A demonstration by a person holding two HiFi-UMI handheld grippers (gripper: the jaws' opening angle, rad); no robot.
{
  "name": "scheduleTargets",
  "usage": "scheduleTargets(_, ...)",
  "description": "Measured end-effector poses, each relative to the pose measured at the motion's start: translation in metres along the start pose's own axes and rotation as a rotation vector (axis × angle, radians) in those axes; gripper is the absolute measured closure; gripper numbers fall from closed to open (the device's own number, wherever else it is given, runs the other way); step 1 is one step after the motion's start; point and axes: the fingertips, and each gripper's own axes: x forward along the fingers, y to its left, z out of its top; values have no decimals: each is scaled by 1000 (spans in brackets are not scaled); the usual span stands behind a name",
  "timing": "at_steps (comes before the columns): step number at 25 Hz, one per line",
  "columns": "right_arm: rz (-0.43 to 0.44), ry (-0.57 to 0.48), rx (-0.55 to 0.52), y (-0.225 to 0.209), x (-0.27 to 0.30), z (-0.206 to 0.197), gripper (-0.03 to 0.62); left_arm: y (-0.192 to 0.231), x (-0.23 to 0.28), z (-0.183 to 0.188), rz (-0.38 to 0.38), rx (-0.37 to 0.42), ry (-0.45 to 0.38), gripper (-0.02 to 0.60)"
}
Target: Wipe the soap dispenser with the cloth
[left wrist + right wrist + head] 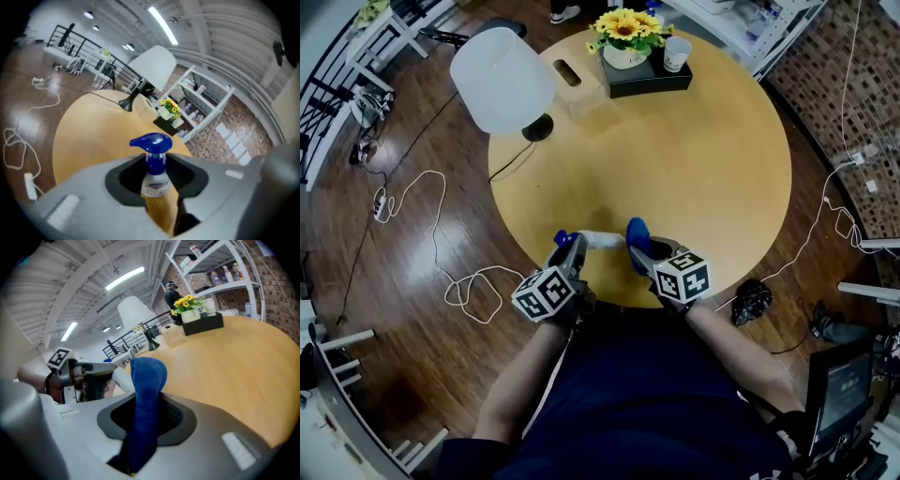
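Round wooden table, blue-pumped clear soap dispenser

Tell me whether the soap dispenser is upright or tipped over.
Tipped sideways: the left gripper holds the soap dispenser by its neck, body lying level toward the cloth.

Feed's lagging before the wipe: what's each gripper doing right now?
Left gripper: closed on the soap dispenser.
Right gripper: closed on the blue cloth.
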Motion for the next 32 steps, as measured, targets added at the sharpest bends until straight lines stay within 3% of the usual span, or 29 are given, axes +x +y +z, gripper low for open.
scheduleTargets(3,104,-11,-104,48,22,26,493,17,-7,-2,-35,-151,-25,449)
scheduleTargets(6,169,7,-200,85,44,37,493,24,-12,-5,-52,-205,-46,449)
scheduleTargets(11,110,59,-258,81,59,19,493,34,-16,-9,-49,-285,-59,449)
scheduleTargets(21,-45,115,-52,4,36,-13,494,31,-14,-9,-76,-241,-42,449)
scheduleTargets(24,31,46,-20,30,35,18,494,28,-14,-10,-83,-215,-37,449)
scheduleTargets(28,171,3,-80,84,50,50,493,26,-12,-14,-73,-157,-39,449)
scheduleTargets(32,159,23,-76,77,55,38,494,19,-10,-20,-87,-199,-35,449)
